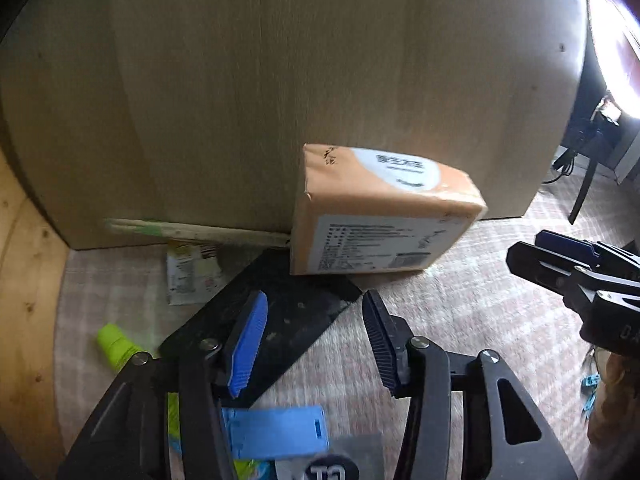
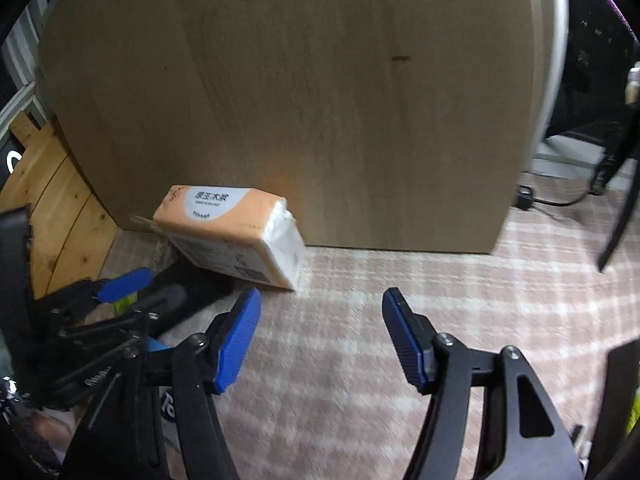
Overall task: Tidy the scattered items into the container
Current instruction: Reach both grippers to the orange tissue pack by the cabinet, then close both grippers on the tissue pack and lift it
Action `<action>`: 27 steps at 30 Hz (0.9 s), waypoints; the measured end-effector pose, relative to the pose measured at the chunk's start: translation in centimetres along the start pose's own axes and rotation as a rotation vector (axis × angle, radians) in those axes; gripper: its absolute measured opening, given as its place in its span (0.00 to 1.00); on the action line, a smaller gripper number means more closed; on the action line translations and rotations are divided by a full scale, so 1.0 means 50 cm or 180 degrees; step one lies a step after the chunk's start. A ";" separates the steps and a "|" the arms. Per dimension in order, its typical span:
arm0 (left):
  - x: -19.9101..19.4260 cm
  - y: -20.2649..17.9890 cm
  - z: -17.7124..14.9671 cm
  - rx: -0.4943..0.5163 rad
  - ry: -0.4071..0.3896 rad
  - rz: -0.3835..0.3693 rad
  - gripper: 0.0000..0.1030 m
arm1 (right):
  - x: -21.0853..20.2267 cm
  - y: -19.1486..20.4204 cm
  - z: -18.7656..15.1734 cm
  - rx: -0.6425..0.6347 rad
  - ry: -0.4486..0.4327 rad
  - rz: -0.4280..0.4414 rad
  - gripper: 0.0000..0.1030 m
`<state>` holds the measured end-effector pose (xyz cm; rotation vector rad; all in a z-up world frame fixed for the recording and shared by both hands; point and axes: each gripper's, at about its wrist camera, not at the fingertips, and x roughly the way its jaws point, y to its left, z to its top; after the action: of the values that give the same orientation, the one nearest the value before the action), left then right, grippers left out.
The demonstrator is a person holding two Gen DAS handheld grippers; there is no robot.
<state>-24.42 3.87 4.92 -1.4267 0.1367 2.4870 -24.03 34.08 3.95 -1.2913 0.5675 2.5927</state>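
Orange tissue pack (image 1: 380, 216) hides the black sheet's (image 1: 280, 312) far corner; your left gripper (image 1: 316, 344) and right gripper (image 2: 320, 340) are spread, empty.

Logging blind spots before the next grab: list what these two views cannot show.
- Container: in neither view.
- Tissue pack print: blurred, left wrist view.
- Black sheet: partly under the pack and left gripper.
- Green tube: lower end behind that gripper.
- Right gripper: open, empty.
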 end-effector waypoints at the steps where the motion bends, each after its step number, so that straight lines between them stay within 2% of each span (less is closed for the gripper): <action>1: 0.006 0.000 0.003 0.0012 0.0002 -0.0017 0.45 | 0.012 0.005 0.007 -0.0014 0.0017 0.0047 0.61; 6: 0.026 -0.016 0.021 0.0232 -0.0055 0.0022 0.45 | 0.049 0.031 0.025 -0.0137 0.0025 0.0109 0.61; 10: 0.037 -0.032 0.028 0.0365 -0.0088 -0.0055 0.45 | 0.068 0.039 0.037 -0.0149 0.0009 0.0147 0.61; 14: 0.043 -0.043 0.032 0.0370 -0.0101 -0.0154 0.46 | 0.084 0.042 0.043 -0.0149 0.0029 0.0201 0.59; 16: 0.043 -0.049 0.028 0.0374 -0.0099 -0.0191 0.46 | 0.092 0.047 0.040 -0.0169 0.0062 0.0259 0.52; 17: 0.042 -0.051 0.025 0.0364 -0.0099 -0.0217 0.46 | 0.096 0.051 0.037 -0.0185 0.0092 0.0309 0.45; 23: 0.025 -0.058 0.010 0.0180 -0.0126 -0.0323 0.45 | 0.095 0.059 0.019 -0.0177 0.0064 0.0220 0.44; 27: 0.002 -0.068 0.001 0.0196 -0.0164 -0.0371 0.45 | 0.072 0.052 0.009 -0.0205 0.0002 0.0169 0.44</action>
<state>-23.55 7.17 5.01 -1.3065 0.1154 2.4017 -27.41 31.90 1.98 -1.3137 0.5293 2.6745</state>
